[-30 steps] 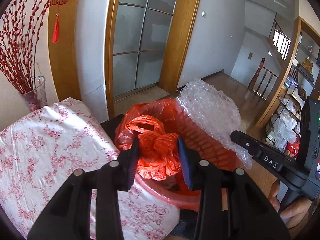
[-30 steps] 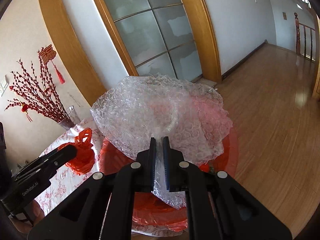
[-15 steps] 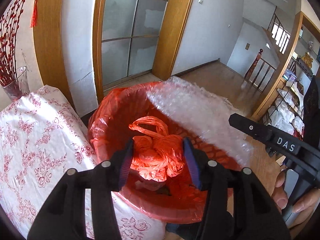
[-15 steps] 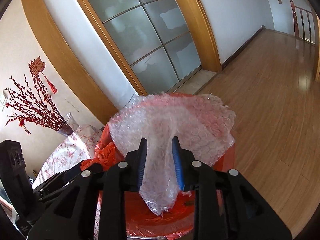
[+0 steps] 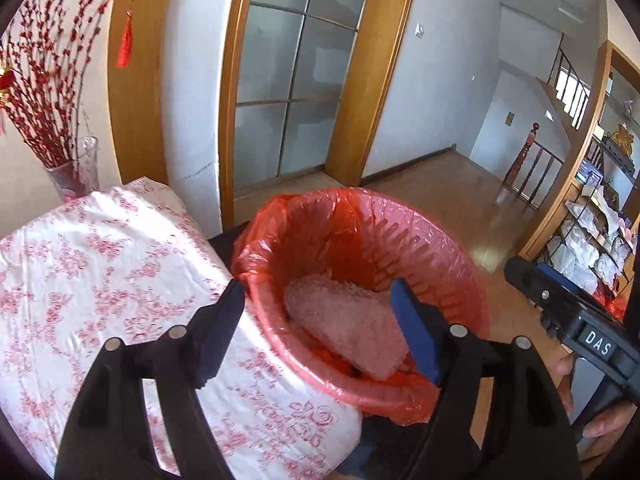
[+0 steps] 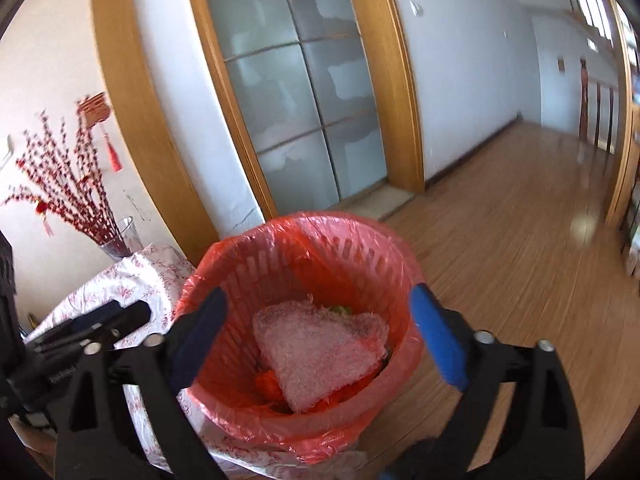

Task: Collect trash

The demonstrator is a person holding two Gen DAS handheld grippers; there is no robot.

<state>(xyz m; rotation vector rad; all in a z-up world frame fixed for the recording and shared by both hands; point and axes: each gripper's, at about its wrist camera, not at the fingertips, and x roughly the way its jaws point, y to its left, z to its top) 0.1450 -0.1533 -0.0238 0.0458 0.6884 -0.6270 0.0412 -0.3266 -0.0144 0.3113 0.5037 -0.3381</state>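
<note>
A red slatted trash basket (image 5: 432, 248) lined with a red plastic bag stands on the floor; it also shows in the right wrist view (image 6: 280, 256). A sheet of bubble wrap (image 5: 344, 320) lies inside it, also seen in the right wrist view (image 6: 316, 356), covering red plastic trash beneath. My left gripper (image 5: 320, 328) is open and empty above the basket's near rim. My right gripper (image 6: 320, 336) is open and empty above the basket. The right gripper's body (image 5: 576, 328) shows at the right of the left wrist view.
A table with a white cloth printed with red flowers (image 5: 100, 280) stands left of the basket. A glass vase of red branches (image 5: 72, 172) stands at its back. A frosted glass door (image 6: 296, 100) is behind. Wooden floor (image 6: 520, 240) extends to the right.
Both grippers opened. The left let go of the knotted red bag and the right let go of the bubble wrap; both dropped into the basket, bubble wrap on top.
</note>
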